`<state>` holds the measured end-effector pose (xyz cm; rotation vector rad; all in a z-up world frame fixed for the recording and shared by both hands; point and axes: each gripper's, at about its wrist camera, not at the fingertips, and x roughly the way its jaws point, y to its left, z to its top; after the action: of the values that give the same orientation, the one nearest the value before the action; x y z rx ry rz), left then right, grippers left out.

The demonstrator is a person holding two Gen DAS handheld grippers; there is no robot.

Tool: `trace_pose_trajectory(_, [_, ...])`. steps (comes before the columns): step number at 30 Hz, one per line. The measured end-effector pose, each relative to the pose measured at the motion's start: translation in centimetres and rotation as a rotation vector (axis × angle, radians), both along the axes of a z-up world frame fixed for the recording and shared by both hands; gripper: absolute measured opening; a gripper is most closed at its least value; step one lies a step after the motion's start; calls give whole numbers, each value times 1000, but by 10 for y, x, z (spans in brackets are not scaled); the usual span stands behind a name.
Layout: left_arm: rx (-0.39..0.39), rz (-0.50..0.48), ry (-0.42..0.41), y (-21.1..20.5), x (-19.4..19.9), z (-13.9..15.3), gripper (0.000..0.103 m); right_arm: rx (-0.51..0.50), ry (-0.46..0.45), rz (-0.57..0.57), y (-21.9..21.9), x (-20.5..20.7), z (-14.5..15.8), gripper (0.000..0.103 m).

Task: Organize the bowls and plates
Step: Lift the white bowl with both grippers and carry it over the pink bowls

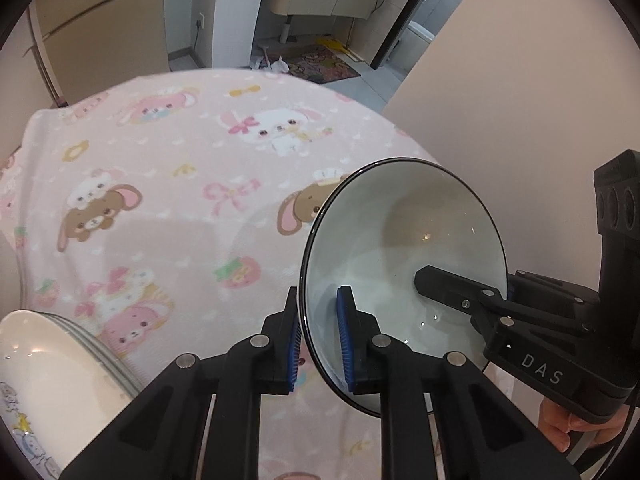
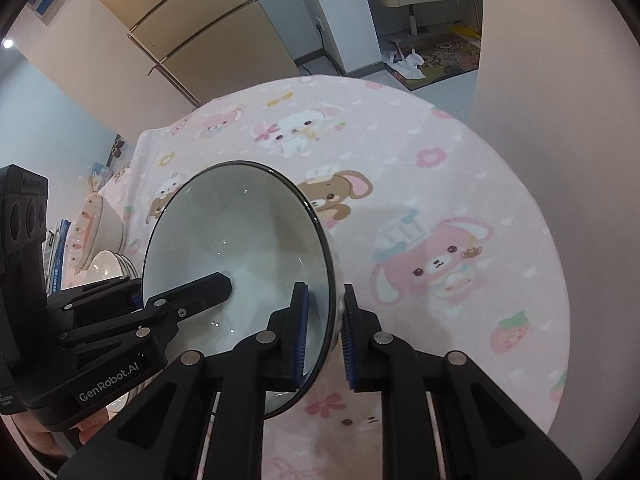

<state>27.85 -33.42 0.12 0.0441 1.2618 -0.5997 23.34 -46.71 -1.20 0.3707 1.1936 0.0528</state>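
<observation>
Bowl: we hold the dark-rimmed bowl (image 1: 404,264) tilted above the pink surface (image 1: 160,184).
Tongs: left tongs (image 1: 318,340) and right tongs (image 2: 324,336) each clamped on opposite rims.
Risk: uneven pull could slip the glazed rim free, we judge.

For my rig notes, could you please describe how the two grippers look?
Both are black, with jointed linkages, silver pivot pins and ribbed blue pads. The right gripper body reads "DAS"; a cable trails below it. The left gripper body reads "GenRobot.AI".

Round table (image 1: 160,240) under pink cartoon cloth, white plates (image 1: 48,368) stacked at its edge
</observation>
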Motion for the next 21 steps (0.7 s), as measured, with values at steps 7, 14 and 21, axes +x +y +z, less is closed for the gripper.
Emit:
trace_pose_trajectory(7, [-12, 28, -38, 29, -1, 30, 18, -31, -37, 32, 25, 3, 29, 15])
trace_pose_trajectory(14, [-11, 73, -58, 73, 9, 60, 18, -53, -59, 85, 65, 19, 56, 15])
trace_pose_trajectory(21, [-23, 146, -86, 135, 25, 88, 18, -53, -91, 149, 120, 42, 80, 15])
